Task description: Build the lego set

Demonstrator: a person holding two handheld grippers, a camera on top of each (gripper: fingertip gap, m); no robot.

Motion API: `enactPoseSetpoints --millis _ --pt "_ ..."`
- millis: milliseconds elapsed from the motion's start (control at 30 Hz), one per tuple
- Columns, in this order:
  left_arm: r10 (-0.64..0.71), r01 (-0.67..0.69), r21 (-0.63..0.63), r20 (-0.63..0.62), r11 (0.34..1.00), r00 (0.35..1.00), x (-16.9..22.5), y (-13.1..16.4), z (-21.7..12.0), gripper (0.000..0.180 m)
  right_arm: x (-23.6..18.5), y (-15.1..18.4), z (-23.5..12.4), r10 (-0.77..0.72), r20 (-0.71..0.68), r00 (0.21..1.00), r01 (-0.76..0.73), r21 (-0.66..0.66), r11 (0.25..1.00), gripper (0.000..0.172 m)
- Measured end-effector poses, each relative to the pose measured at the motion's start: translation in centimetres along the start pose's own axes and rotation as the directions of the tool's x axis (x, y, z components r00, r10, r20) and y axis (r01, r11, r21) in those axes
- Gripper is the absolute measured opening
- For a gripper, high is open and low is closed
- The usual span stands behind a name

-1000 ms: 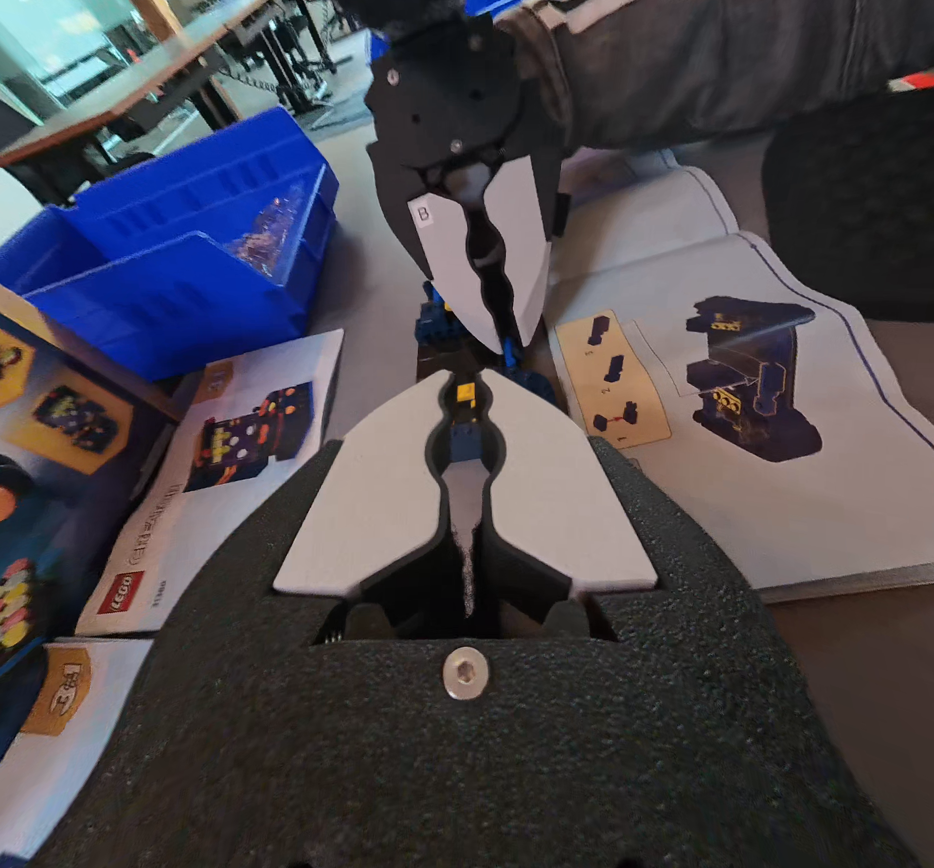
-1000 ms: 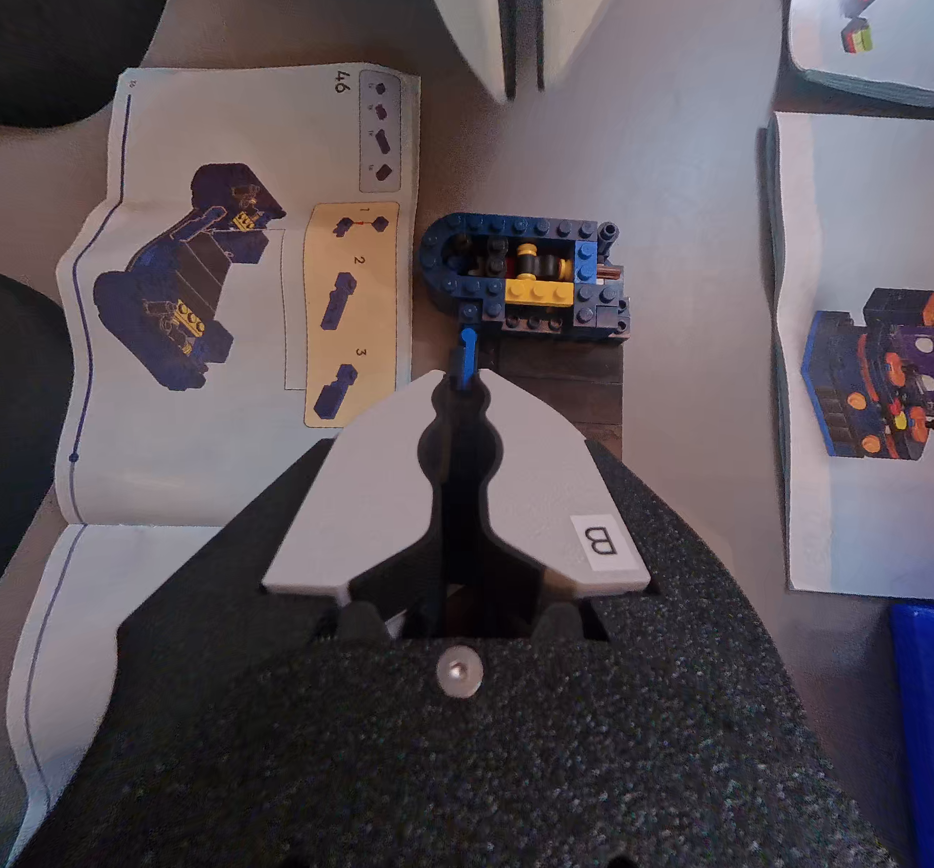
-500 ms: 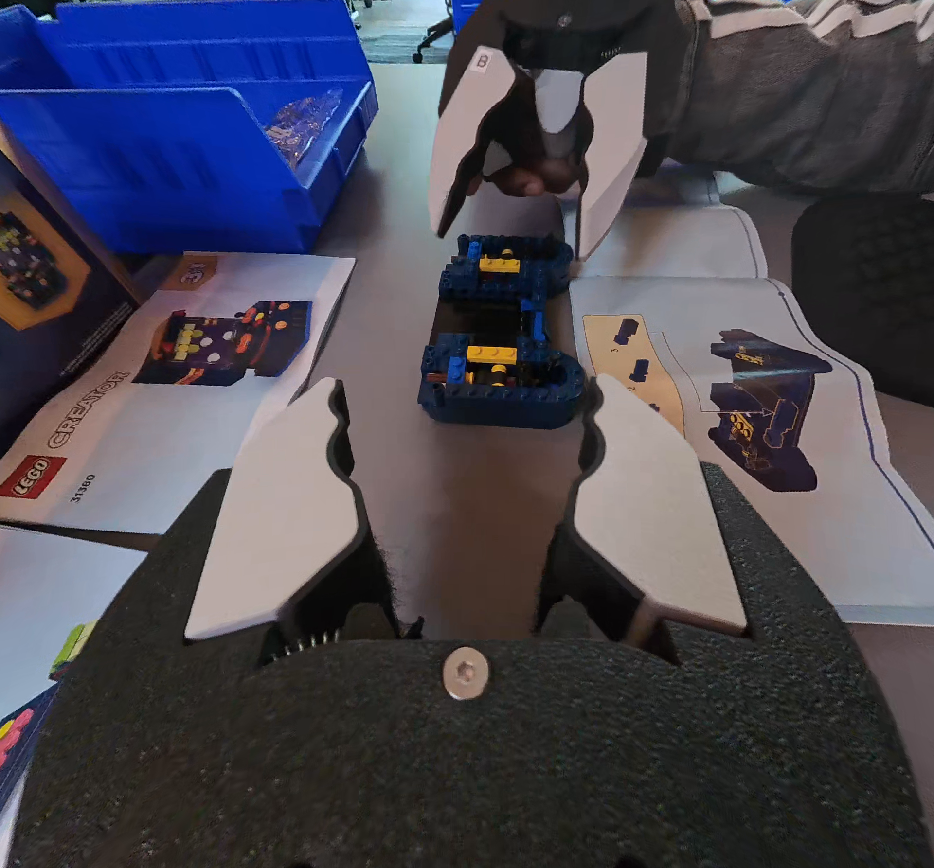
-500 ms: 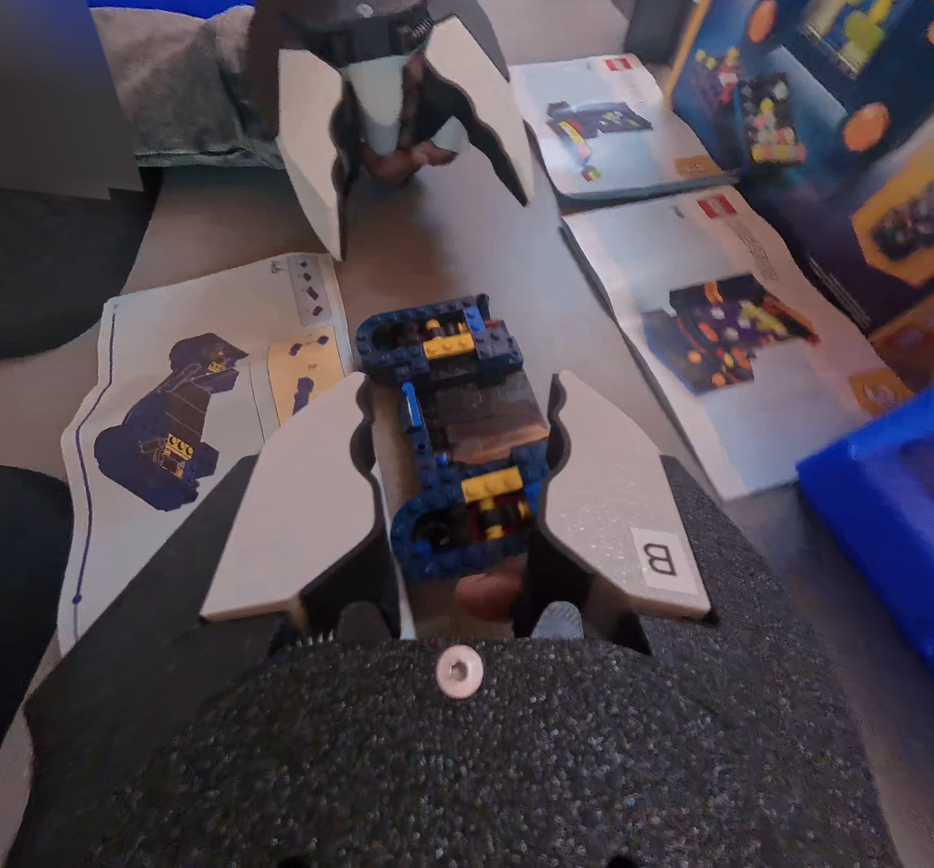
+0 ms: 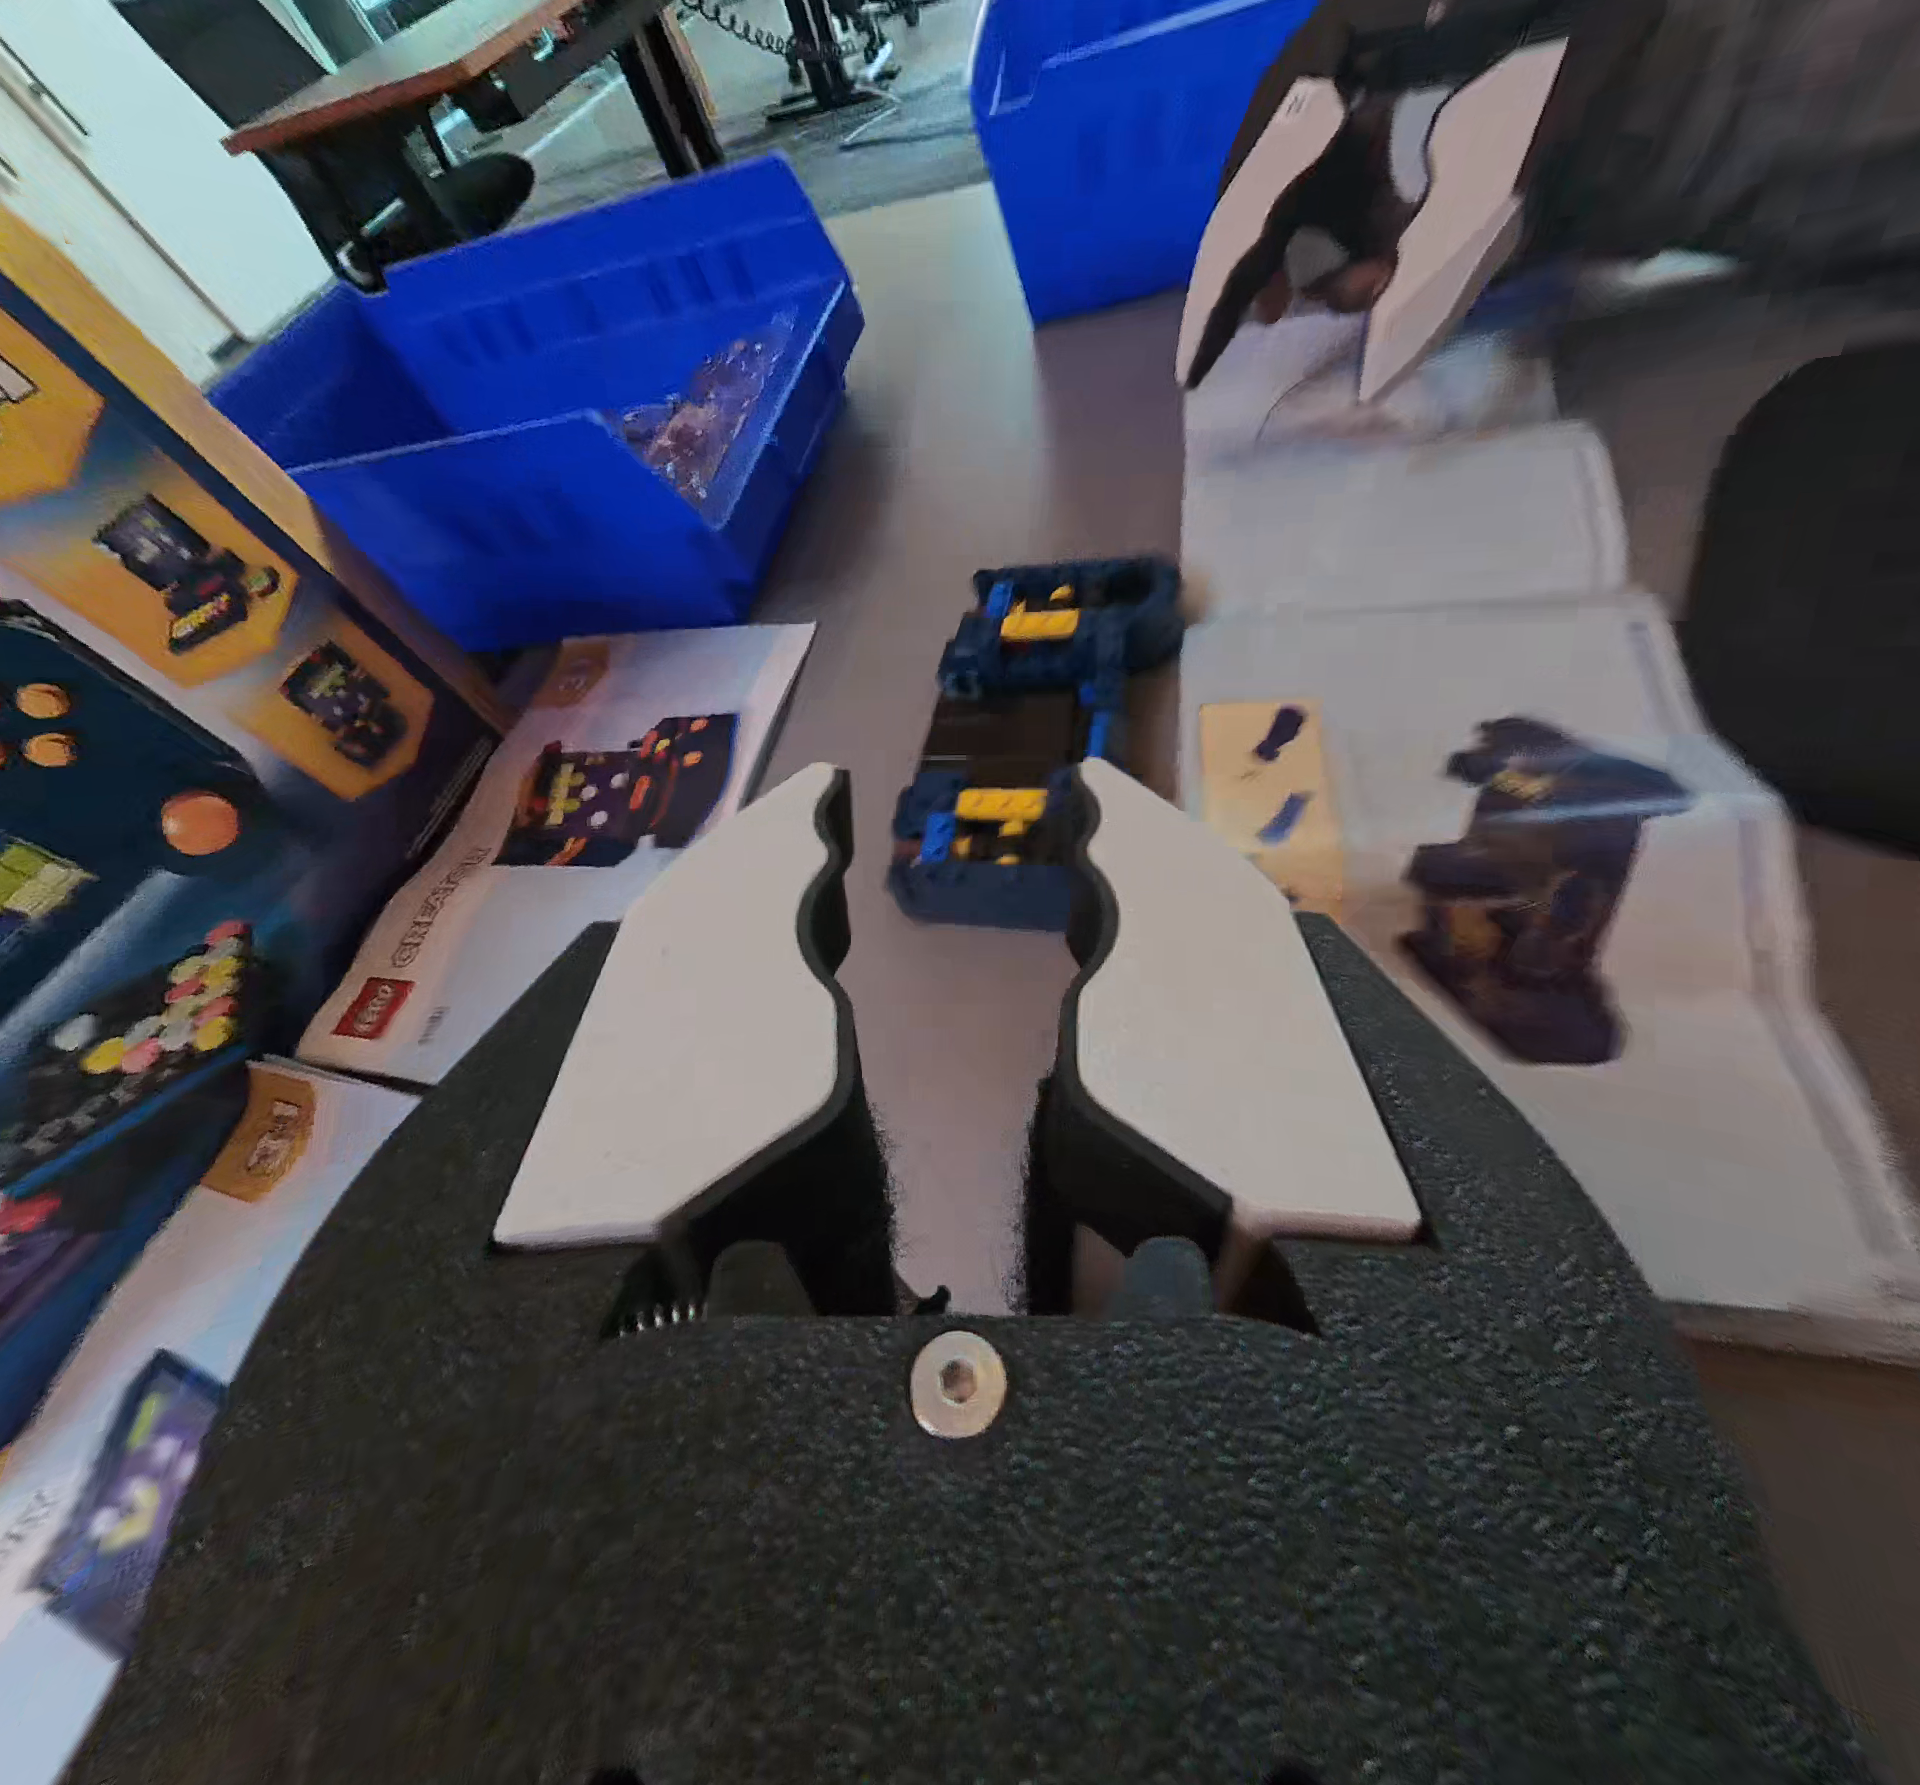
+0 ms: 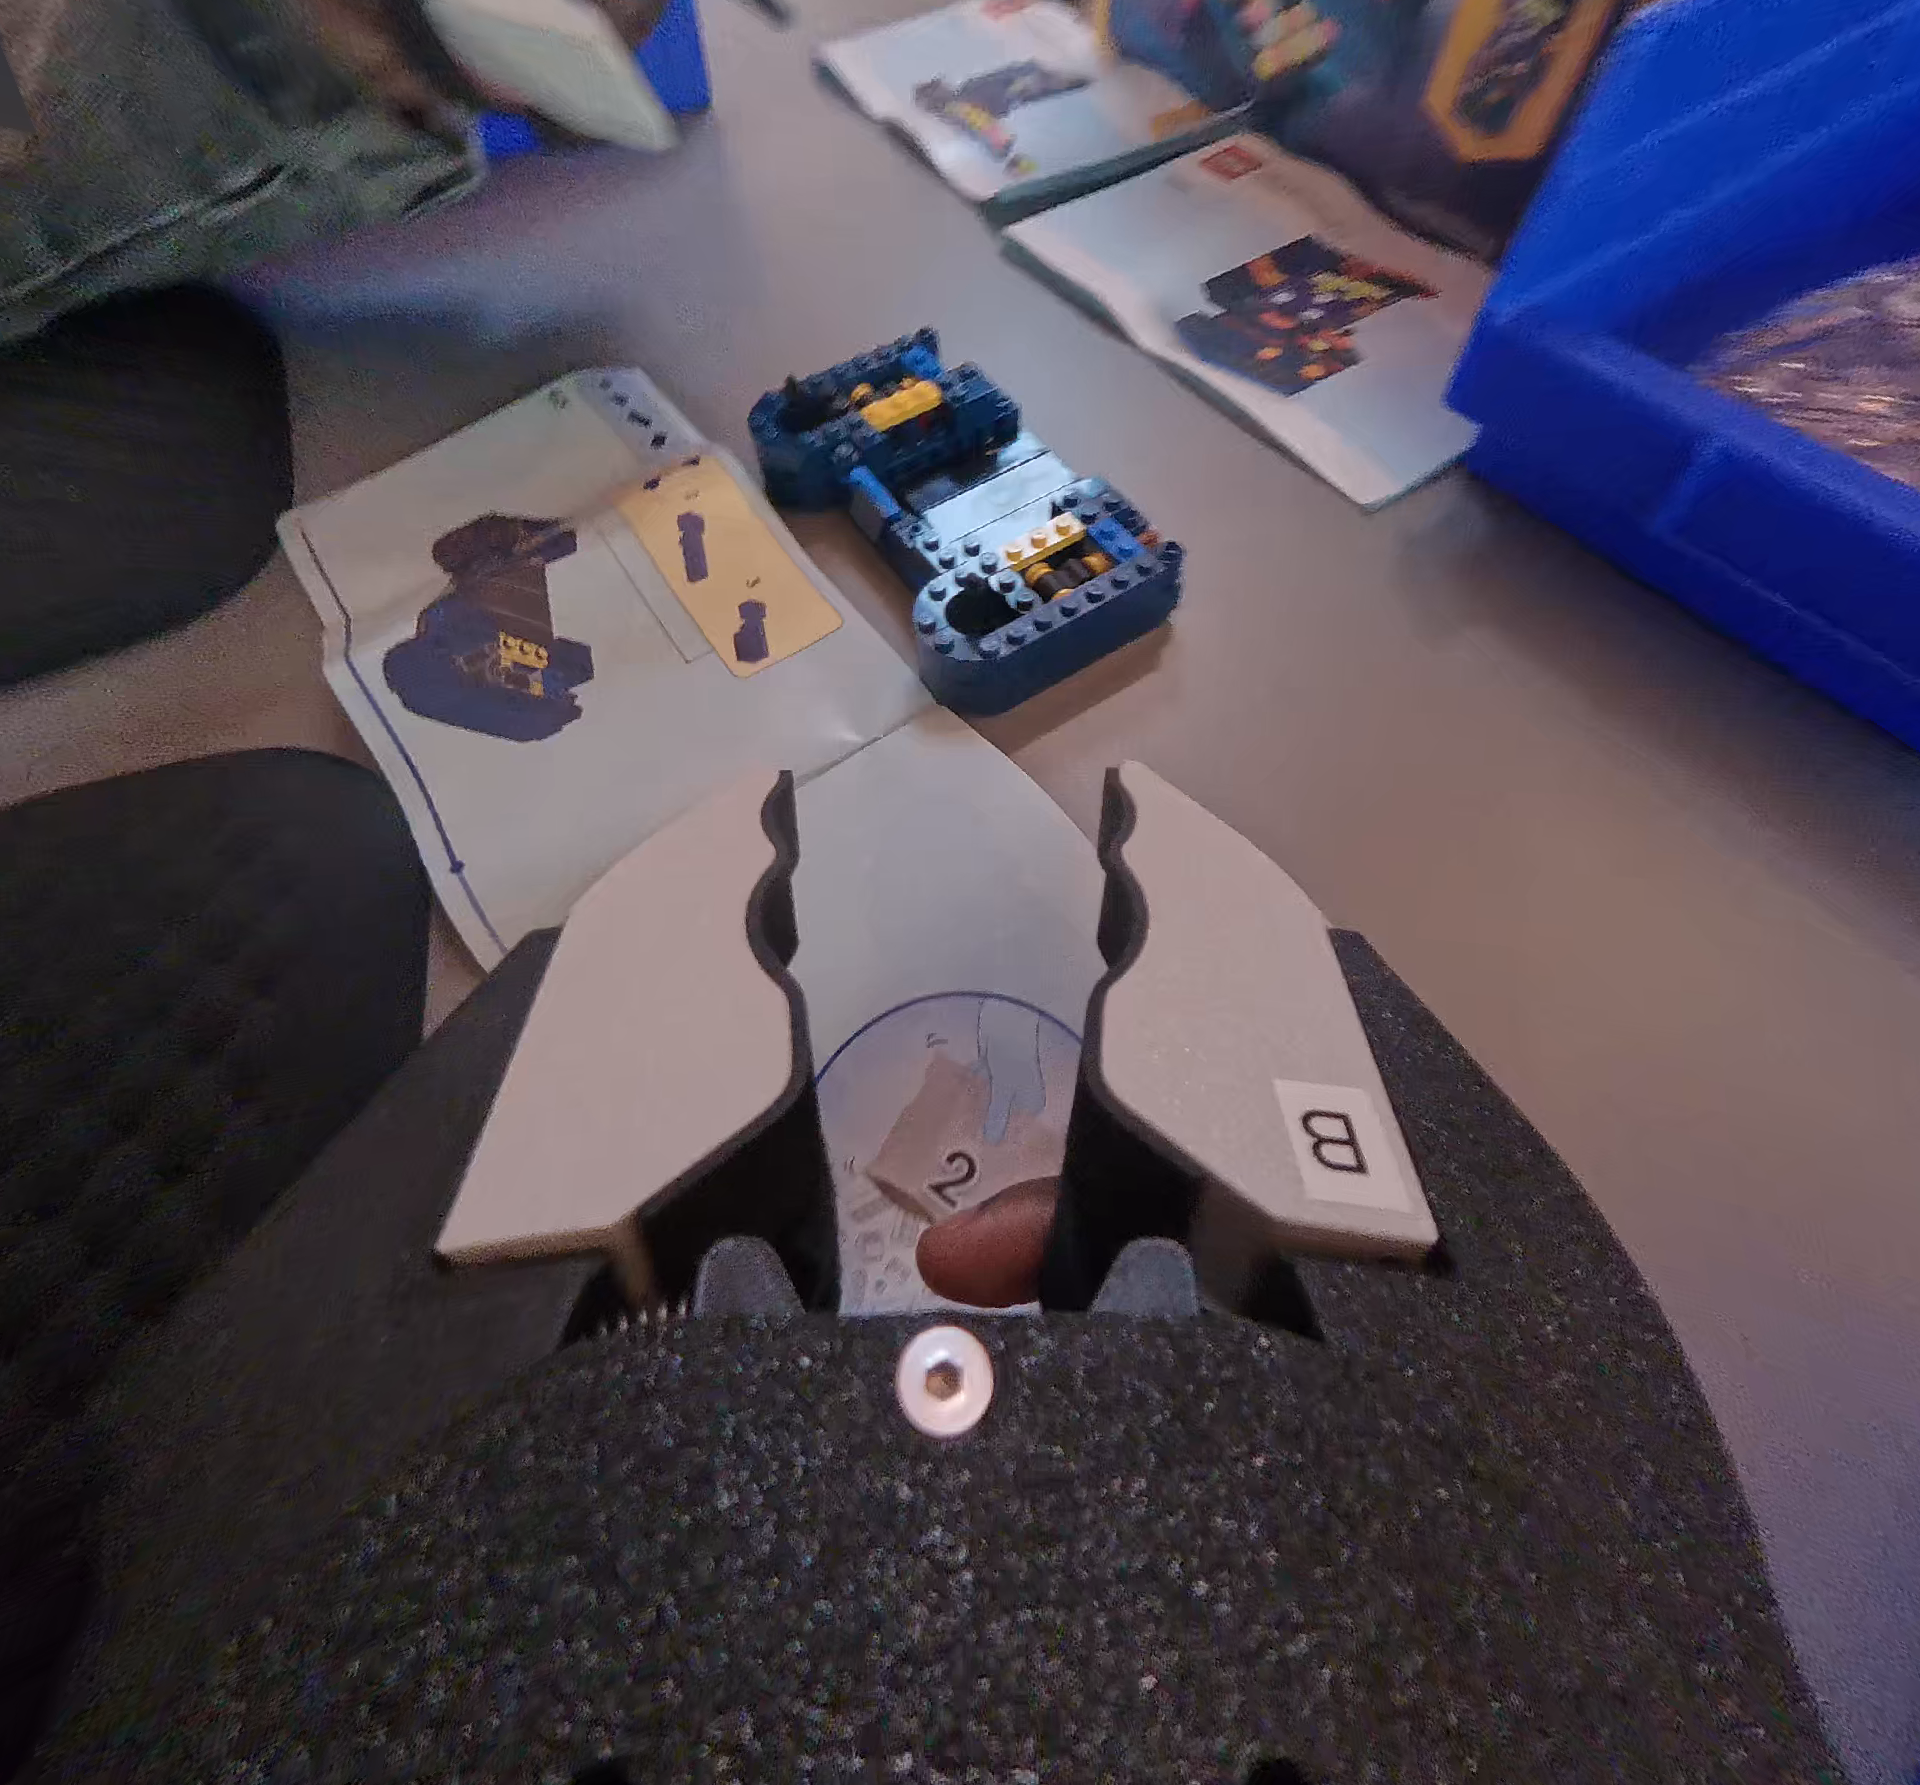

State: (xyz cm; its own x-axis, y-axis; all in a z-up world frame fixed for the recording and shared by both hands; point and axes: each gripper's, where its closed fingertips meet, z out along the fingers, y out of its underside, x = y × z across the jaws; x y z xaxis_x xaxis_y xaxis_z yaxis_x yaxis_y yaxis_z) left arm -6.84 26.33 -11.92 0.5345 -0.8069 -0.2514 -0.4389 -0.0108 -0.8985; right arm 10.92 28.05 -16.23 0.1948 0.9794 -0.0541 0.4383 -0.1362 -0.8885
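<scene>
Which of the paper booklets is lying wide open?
The booklet right beside the blue brick model lies open, showing a dark blue drawing. The other two booklets are closed, showing covers.

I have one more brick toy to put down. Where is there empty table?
Bare table lies between the blue brick model and the blue bin. It is crowded on the model's other side, where the open instruction booklet touches it.

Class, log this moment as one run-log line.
left gripper: open, nothing gripped, near brick model | right gripper: open, above booklet
</scene>
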Motion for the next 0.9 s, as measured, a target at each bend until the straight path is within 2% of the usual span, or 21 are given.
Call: enactPoseSetpoints --millis 67,133,233,267,333,367,467,533,600,733,900 --pt "-0.088 0.089 0.0 -0.075 0.996 0.993 3.0 -0.8 -0.2 0.044 0.3 0.2 -1.3 0.055 -0.059 0.997 -0.052 0.048 0.997 0.065" --pt "-0.152 0.147 -0.042 -0.195 0.988 0.969 7.2 -0.6 0.5 0.064 0.5 1.1 -2.3 0.112 -0.114 0.987 -0.105 0.068 0.992 0.081" --pt "-0.133 0.1 -0.1 -0.415 0.99 0.9 14.2 0.3 2.0 0.098 0.1 3.2 -3.6 0.175 -0.185 0.967 -0.173 0.027 0.985 0.09" --pt "-0.122 0.054 -0.159 -0.462 0.986 0.878 15.8 1.3 2.4 0.103 0.1 4.1 -4.2 0.189 -0.22 0.957 -0.193 0.0 0.981 0.091" --pt "-0.119 -0.049 -0.308 -0.501 0.95 0.857 17.2 4.2 3.0 0.107 0.1 5.6 -5.4 0.215 -0.294 0.931 -0.237 -0.041 0.971 0.09" --pt "-0.097 -0.062 -0.29 -0.502 0.955 0.859 17.2 3.9 3.1 0.1 0.3 6.2 -6.0 0.231 -0.333 0.914 -0.263 -0.053 0.963 0.088" --pt "-0.162 0.001 -0.299 -0.513 0.954 0.843 17.2 3.7 3.0 0.101 0.5 8.1 -6.9 0.247 -0.428 0.869 -0.326 -0.12 0.938 0.089" --pt "-0.195 0.037 -0.304 -0.508 0.952 0.839 17.0 3.6 2.9 0.1 0.6 9.3 -7.0 0.2 -0.488 0.85 -0.334 -0.204 0.92 0.089" --pt "-0.201 0.045 -0.306 -0.499 0.951 0.843 16.9 3.6 2.9 0.097 0.2 9.0 -6.4 0.19 -0.486 0.853 -0.332 -0.225 0.916 0.081" --pt "-0.19 0.035 -0.304 -0.496 0.952 0.847 16.9 3.7 2.9 0.097 -0.9 8.3 -5.4 0.149 -0.465 0.873 -0.294 -0.256 0.921 0.044" --pt "-0.196 0.049 -0.293 -0.498 0.955 0.845 16.8 3.5 2.9 0.095 -1.6 6.2 -5.3 0.006 -0.454 0.891 -0.127 -0.236 0.964 0.007"
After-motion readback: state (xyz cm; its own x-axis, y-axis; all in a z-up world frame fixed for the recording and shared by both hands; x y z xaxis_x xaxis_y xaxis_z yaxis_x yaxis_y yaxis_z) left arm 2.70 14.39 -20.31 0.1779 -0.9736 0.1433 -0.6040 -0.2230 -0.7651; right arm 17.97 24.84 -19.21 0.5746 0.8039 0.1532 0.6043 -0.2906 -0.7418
